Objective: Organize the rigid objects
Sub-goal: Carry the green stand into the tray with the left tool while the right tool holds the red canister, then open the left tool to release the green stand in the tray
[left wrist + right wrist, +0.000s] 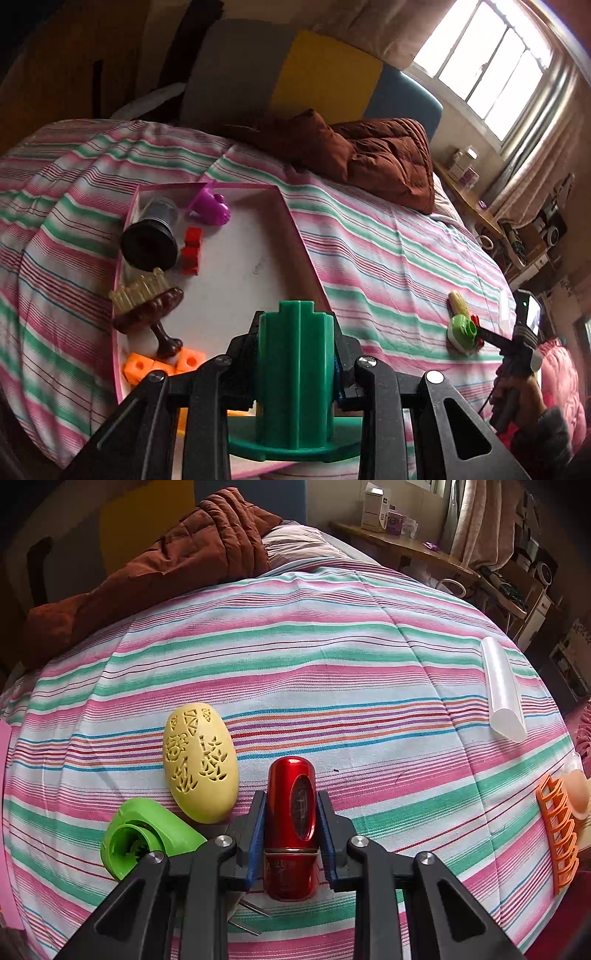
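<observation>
My left gripper (295,343) is shut on a green ribbed plastic piece (295,369) with a flat flange, held over the near end of a pink-rimmed tray (288,218). The tray holds a dark cup (151,236), a purple toy (210,206), a red block (192,251), a brown piece (155,314), a pale fence piece (138,291) and orange cubes (162,363). My right gripper (291,805) is shut on a red metallic cylinder (291,827) just above the striped bedspread (332,657). Beside it lie a yellow perforated egg-shaped thing (201,764) and a green plastic part (144,842).
A clear tube (502,690) and an orange comb-like piece (557,834) lie at the right of the bed. A brown quilt (166,565) is bunched at the far end. A wooden shelf (406,546) with boxes runs along the wall beyond.
</observation>
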Tool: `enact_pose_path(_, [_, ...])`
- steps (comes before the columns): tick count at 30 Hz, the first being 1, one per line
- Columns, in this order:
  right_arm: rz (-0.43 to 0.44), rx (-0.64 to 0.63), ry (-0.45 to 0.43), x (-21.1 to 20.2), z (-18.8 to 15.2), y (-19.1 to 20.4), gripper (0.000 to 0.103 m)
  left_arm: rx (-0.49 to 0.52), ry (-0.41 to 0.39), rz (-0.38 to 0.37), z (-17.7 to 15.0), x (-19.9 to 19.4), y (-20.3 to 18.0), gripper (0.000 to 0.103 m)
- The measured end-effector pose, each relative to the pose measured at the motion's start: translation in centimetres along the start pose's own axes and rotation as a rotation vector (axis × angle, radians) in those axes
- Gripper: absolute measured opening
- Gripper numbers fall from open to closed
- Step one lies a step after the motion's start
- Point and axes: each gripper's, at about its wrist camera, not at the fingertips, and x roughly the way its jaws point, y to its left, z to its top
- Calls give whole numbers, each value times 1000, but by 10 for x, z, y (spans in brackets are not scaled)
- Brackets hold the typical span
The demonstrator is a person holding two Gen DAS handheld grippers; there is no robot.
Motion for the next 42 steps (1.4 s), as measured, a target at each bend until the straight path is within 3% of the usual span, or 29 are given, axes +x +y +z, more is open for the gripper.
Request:
enact_pose_path(8, [-4, -5, 6, 1, 2, 1, 25, 32, 46, 42, 43, 49, 7, 30])
enact_pose_path(17, [-4, -6, 7, 1, 2, 2, 25, 67, 124, 171, 76, 114, 23, 30])
enact_pose_path(20, [-4, -8, 7, 1, 2, 2, 25, 49, 132, 171, 81, 120, 30, 39])
enact_pose_path(27, [-4, -10, 5, 2, 1, 3, 25, 120, 14, 193, 76, 81, 17, 43])
enact_pose_path(31, [-2, -11, 2, 2, 1, 3, 25, 136, -59, 192, 61, 48, 8, 51])
enact_pose_path(42, [-4, -9, -3, 2, 2, 4, 25, 188, -62, 215, -23, -1, -20, 52])
